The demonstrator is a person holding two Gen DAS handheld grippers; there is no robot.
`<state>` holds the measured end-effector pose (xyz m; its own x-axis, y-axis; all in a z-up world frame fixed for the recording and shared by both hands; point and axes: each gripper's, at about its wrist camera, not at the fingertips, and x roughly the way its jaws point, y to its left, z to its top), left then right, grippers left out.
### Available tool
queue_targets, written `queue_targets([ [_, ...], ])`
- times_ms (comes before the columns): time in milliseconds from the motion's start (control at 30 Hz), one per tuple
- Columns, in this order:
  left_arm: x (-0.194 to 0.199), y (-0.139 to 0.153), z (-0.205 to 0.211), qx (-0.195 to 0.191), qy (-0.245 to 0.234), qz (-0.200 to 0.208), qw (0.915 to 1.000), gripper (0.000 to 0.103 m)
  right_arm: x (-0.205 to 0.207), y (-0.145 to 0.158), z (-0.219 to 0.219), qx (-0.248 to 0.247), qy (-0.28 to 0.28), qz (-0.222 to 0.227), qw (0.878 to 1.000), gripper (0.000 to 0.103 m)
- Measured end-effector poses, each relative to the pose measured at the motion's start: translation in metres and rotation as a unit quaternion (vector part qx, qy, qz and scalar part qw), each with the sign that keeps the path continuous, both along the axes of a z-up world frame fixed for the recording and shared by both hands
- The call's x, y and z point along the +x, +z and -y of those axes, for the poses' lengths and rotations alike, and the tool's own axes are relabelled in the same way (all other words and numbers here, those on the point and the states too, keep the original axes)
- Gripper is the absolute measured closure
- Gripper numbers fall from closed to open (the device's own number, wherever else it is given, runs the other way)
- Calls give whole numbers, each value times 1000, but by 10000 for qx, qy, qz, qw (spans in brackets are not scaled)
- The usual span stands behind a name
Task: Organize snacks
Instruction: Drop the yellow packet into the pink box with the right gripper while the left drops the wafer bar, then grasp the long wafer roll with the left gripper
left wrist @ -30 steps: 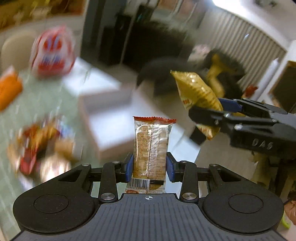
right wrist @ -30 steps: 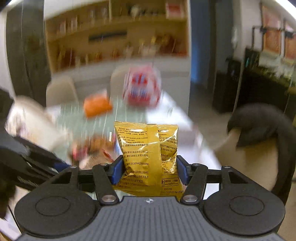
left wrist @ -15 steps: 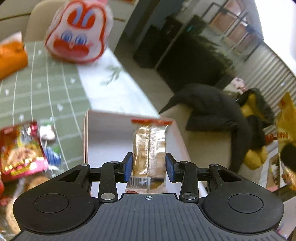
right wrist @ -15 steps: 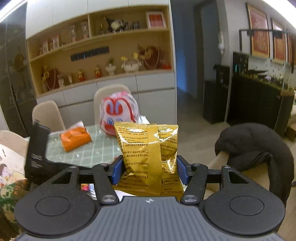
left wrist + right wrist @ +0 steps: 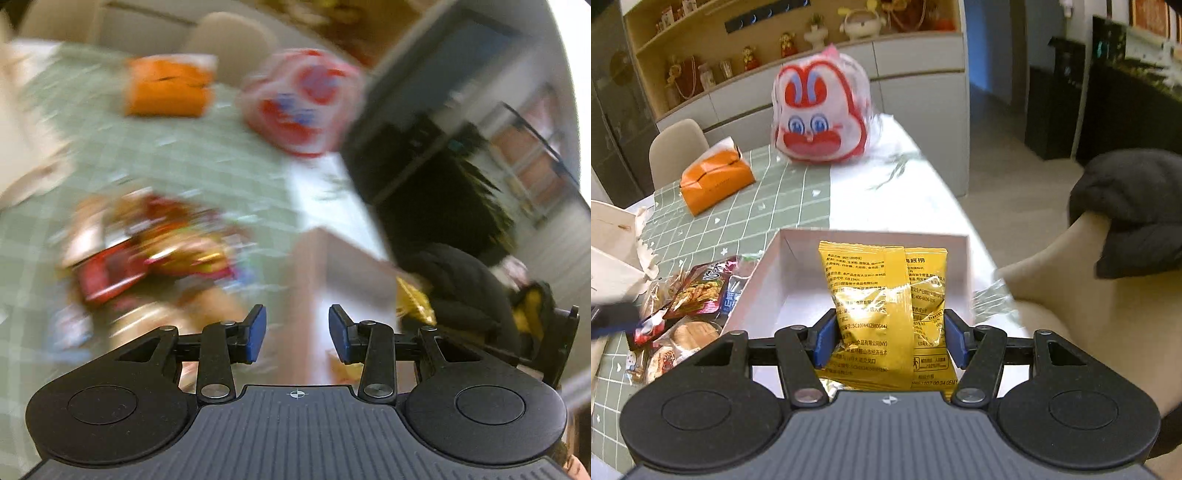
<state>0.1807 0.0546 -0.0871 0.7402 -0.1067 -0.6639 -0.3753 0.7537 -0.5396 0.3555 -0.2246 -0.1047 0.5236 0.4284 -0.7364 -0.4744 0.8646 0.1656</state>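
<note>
Clearly, the right gripper pinches a yellow snack packet between its blue pads, the packet standing upright and reaching forward over the open white box that sits at the near edge of the surface. Whether the packet's top end touches the box floor cannot be told. To the left of the box, touching its wall or just beside it, lies a heap of mixed snacks in red, purple and clear wrappers on the green checked cloth. Farther back on the same surface are an orange tissue pack and a white-and-red bag with a cartoon face, well apart from the box. A dark garment hangs over a beige chair back on the right. In the left wrist view, which is heavily blurred, the left gripper has its jaws spread with nothing between the blue pads; it hangs above the box's left wall and the snack heap. At that view's right, part of the yellow packet shows beside the box. The same orange pack and cartoon bag appear smeared at the far end.
</note>
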Motion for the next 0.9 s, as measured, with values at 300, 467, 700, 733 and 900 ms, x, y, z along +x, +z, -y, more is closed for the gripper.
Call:
queue_targets([
  [300,-79,-26,-61,29,1311,-743,9886,61,-19,-15,-29,-201,184,110,9996,34],
  [467,-72,-16,-74,645,1310,-839,9857,61,-63,-3,-42,-380,308,676,9965,33],
  [700,-40,-24,-99,700,1145,-772,9879,61,-128,11,-60,-480,957,836,9907,26],
  [733,-32,-26,-102,728,1096,-830,9878,61,-135,11,-62,-513,1024,793,9902,26],
  [900,-1,-34,-125,829,1118,-987,9853,61,-165,5,-66,-745,1142,716,9881,26],
])
